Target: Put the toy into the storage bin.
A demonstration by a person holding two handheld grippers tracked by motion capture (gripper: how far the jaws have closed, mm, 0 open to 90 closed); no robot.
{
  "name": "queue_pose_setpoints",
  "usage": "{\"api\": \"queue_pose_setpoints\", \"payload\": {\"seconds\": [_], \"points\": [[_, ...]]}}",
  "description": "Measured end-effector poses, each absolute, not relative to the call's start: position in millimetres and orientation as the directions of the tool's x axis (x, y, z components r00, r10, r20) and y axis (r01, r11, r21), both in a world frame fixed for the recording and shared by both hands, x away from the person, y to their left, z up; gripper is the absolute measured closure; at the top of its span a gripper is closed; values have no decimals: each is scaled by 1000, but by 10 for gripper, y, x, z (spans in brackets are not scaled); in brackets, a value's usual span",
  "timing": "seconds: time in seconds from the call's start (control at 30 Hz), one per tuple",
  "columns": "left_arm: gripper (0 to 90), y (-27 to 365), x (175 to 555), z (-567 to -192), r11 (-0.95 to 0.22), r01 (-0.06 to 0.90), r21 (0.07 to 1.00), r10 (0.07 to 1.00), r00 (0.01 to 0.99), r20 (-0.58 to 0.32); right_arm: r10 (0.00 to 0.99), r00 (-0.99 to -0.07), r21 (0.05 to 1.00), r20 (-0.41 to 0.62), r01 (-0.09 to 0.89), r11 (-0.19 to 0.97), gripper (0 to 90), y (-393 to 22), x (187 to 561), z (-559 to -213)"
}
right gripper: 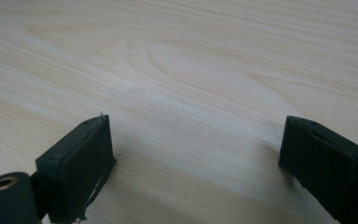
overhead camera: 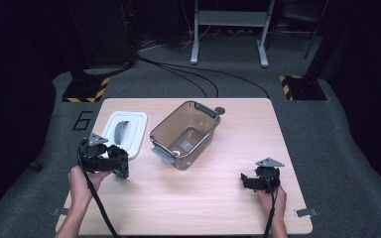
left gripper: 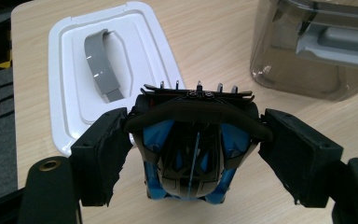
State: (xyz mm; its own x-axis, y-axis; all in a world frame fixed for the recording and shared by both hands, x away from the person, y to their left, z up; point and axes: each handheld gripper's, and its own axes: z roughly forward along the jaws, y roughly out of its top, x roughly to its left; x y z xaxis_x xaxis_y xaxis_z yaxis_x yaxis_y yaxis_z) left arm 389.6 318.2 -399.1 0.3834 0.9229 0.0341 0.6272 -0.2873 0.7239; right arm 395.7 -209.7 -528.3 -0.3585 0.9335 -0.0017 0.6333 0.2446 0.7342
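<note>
My left gripper (left gripper: 196, 156) is shut on a black and blue toy car (left gripper: 191, 140); the pads (left gripper: 103, 154) press on its two sides, and it hangs above the wooden table (overhead camera: 208, 198). In the high view the left gripper (overhead camera: 121, 167) is at the table's left, just in front of a white lid (overhead camera: 129, 130). My right gripper (overhead camera: 246, 181) rests low near the front right of the table, jaws wide apart. In the right gripper view its jaws (right gripper: 196, 158) frame bare wood with nothing between them.
The white lid (left gripper: 74, 74) lies flat with its grey handle (left gripper: 100, 63) facing up. A clear brownish tub (overhead camera: 184, 133) with grey latches stands open at the table's middle; it appears at the upper right of the left gripper view as the tub (left gripper: 307, 70).
</note>
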Motion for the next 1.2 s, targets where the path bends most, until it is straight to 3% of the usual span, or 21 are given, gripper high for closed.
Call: {"api": "queue_pose_setpoints", "payload": {"seconds": [1.2], "points": [[247, 3111, 4211, -3624, -327, 612, 720, 903, 427, 46, 933, -359, 734, -2, 633, 245, 86, -2097, 3957, -5283]]}}
